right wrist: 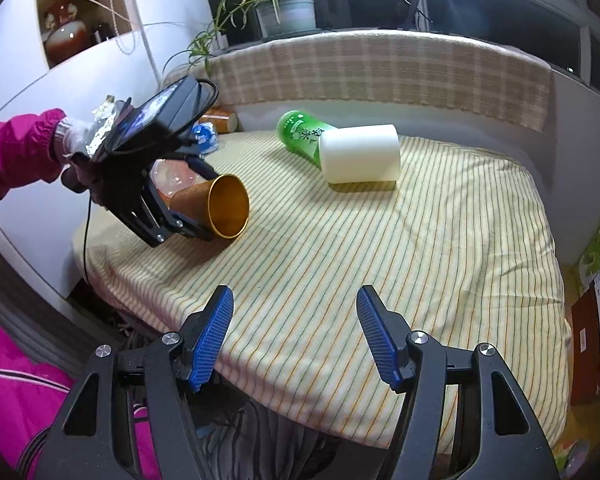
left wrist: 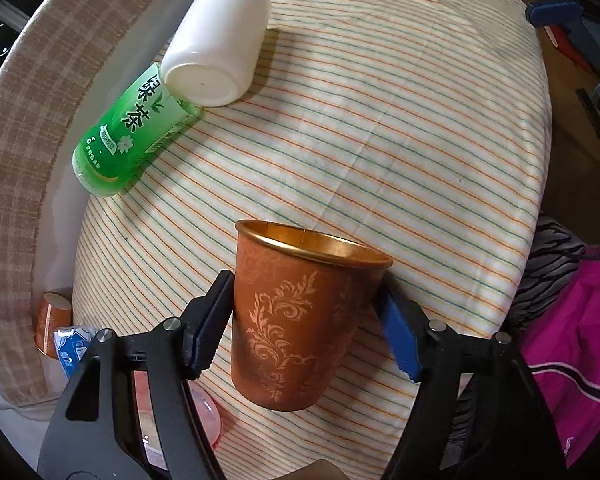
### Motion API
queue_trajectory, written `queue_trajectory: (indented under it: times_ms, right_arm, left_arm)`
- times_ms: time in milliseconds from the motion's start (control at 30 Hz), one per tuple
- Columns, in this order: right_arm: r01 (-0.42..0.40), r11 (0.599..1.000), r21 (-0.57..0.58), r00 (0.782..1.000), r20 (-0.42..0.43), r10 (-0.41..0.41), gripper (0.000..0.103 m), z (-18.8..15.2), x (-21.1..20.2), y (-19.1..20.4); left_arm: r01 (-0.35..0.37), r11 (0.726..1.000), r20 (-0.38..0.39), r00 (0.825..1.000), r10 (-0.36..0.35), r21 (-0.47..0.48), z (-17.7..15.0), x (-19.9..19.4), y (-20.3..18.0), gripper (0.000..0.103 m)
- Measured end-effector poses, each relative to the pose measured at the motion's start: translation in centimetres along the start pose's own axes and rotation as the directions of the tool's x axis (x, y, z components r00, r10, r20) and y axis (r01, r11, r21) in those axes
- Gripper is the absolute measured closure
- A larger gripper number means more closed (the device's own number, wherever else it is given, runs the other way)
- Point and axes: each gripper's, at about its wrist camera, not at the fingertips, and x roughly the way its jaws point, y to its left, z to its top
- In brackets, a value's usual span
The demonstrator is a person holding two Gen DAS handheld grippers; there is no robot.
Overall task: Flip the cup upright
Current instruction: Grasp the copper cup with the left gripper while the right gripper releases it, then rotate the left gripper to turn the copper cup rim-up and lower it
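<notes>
A brown paper cup [left wrist: 296, 320] with a leaf pattern and gold inside is held between the pads of my left gripper [left wrist: 306, 320]. In the right wrist view the cup [right wrist: 220, 208] is tilted on its side, mouth toward the table's middle, just above the striped cloth, with the left gripper [right wrist: 188, 216] shut on it. My right gripper [right wrist: 296, 332] is open and empty over the table's near edge. A white cup [left wrist: 216, 40] lies on its side at the far end; it also shows in the right wrist view [right wrist: 360, 154].
A green tea bottle [left wrist: 132, 128] lies beside the white cup, touching it [right wrist: 300, 132]. The striped cloth [left wrist: 380, 140] covers the table. Another brown cup [left wrist: 52, 320] and clutter lie off the table's left edge. A plaid-covered ledge [right wrist: 380, 68] runs behind, with a potted plant [right wrist: 284, 8].
</notes>
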Motion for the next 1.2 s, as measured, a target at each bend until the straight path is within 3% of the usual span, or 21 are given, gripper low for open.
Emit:
queue_trajectory:
  times_ms: [233, 500, 533, 633, 733, 833, 900, 1033, 1200]
  right_arm:
    - [0.012, 1.000, 0.008, 1.000, 0.009, -0.012, 0.040, -0.2, -0.1, 0.0]
    - [0.000, 1.000, 0.008, 0.999, 0.037, 0.000, 0.040, 0.0, -0.1, 0.6]
    - [-0.003, 1.000, 0.004, 0.999, 0.042, 0.003, 0.040, 0.1, -0.1, 0.8]
    - [-0.010, 1.000, 0.003, 0.998, 0.057, 0.010, 0.040, 0.4, -0.1, 1.2]
    - [-0.021, 1.000, 0.008, 0.998, 0.067, 0.021, 0.040, 0.6, 0.1, 1.6]
    - [-0.027, 1.000, 0.007, 0.998, 0.065, 0.026, 0.040, 0.9, 0.5, 2.0]
    - [-0.032, 0.999, 0.007, 0.997, 0.063, 0.031, 0.040, 1.0, 0.7, 2.4]
    - [-0.037, 0.999, 0.006, 0.997, 0.067, 0.037, 0.040, 1.1, 0.7, 3.0]
    - [-0.041, 0.999, 0.013, 0.997, 0.065, 0.040, 0.040, 1.1, 0.8, 3.4]
  left_arm:
    - [0.020, 0.994, 0.110, 0.994, -0.008, -0.106, -0.5, -1.7, 1.0, 0.032]
    - [0.069, 0.941, 0.297, 0.954, 0.034, -0.331, -2.3, -4.0, 1.9, 0.032]
    - [0.077, 0.932, 0.323, 0.945, 0.045, -0.355, -2.7, -4.4, 1.8, 0.032]
    - [0.135, 0.870, 0.417, 0.905, 0.087, -0.474, -4.5, -5.2, 1.8, 0.032]
    - [0.163, 0.805, 0.461, 0.875, 0.149, -0.570, -5.7, -5.2, 2.1, 0.032]
    - [0.175, 0.757, 0.474, 0.858, 0.195, -0.629, -6.5, -4.9, 2.2, 0.033]
    - [0.161, 0.713, 0.455, 0.857, 0.243, -0.682, -6.9, -4.7, 2.3, 0.032]
    - [0.154, 0.673, 0.448, 0.847, 0.287, -0.723, -7.8, -4.0, 2.7, 0.033]
    - [0.146, 0.670, 0.443, 0.846, 0.296, -0.728, -8.3, -3.5, 2.7, 0.033]
